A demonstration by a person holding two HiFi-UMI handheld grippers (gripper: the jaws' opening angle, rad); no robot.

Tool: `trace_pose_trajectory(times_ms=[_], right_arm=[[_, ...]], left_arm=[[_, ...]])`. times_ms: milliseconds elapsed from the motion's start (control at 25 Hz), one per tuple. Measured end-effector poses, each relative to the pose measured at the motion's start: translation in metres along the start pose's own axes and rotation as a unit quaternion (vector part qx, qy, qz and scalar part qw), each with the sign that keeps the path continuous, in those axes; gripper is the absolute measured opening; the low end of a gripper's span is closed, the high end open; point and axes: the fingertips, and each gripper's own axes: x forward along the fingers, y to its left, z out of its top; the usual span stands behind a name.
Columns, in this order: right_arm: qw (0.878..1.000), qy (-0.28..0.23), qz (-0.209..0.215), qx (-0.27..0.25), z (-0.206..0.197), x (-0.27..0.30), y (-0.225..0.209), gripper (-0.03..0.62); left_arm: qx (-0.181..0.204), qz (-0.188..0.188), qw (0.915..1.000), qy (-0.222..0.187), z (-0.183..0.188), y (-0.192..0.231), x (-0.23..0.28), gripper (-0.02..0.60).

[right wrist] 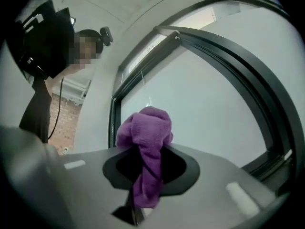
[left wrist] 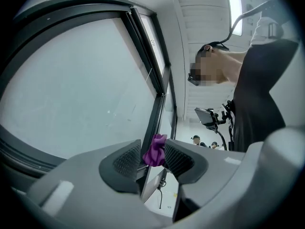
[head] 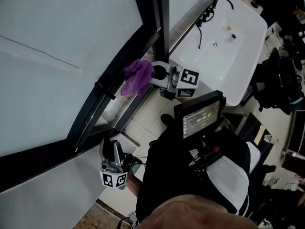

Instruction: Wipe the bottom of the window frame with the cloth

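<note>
Head view: steep look down along a window; dark torso fills the lower edge and hides the floor below.
Window pane (head: 52, 70): pale, the largest area, cut off at top and left.
Window frame (head: 102, 99): dark rail running diagonally; both ends out of shot.
White table (head: 238, 42): upper right, partly cropped, thin cable lying across it.
Screen (head: 200, 114): mounted at chest height, print too small to read.
Right gripper (head: 155, 74): at the frame rail, jaws clamped on the cloth; pads mostly hidden behind fabric in the right gripper view.
Left gripper (head: 110, 144): lower along the same rail, well apart from the other; jaws parted, nothing held; contact with the rail unclear.
Cloth (head: 137, 78): purple, bunched, against the dark rail, actual touch hard to confirm; one end drooping between the clamped jaws.
</note>
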Motion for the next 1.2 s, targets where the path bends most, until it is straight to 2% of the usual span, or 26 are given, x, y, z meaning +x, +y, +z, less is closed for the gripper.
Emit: trace_pose_trajectory(times_ms=[80, 320, 560, 880, 1200], right_arm=[[1.0, -0.02, 0.014, 0.017, 0.006, -0.003, 0.014, 0.074], [0.996, -0.02, 0.057, 0.058, -0.012, 0.004, 0.025, 0.074], [0.995, -0.043, 0.072, 0.057, -0.007, -0.015, 0.021, 0.073], [0.997, -0.051, 0.032, 0.044, -0.006, -0.052, 0.017, 0.072], [0.998, -0.05, -0.039, 0.0, 0.0, -0.061, 0.054, 0.073]], left_arm=[[-0.003, -0.004, 1.0, 0.008, -0.003, -0.001, 0.008, 0.16], [0.004, 0.009, 0.9998, 0.017, -0.006, -0.007, 0.027, 0.16], [-0.009, -0.006, 0.9993, 0.036, -0.025, -0.021, 0.05, 0.16], [-0.02, -0.048, 0.9969, 0.06, -0.036, -0.035, 0.066, 0.16], [-0.056, -0.119, 0.9901, 0.05, -0.028, -0.027, 0.064, 0.13]])
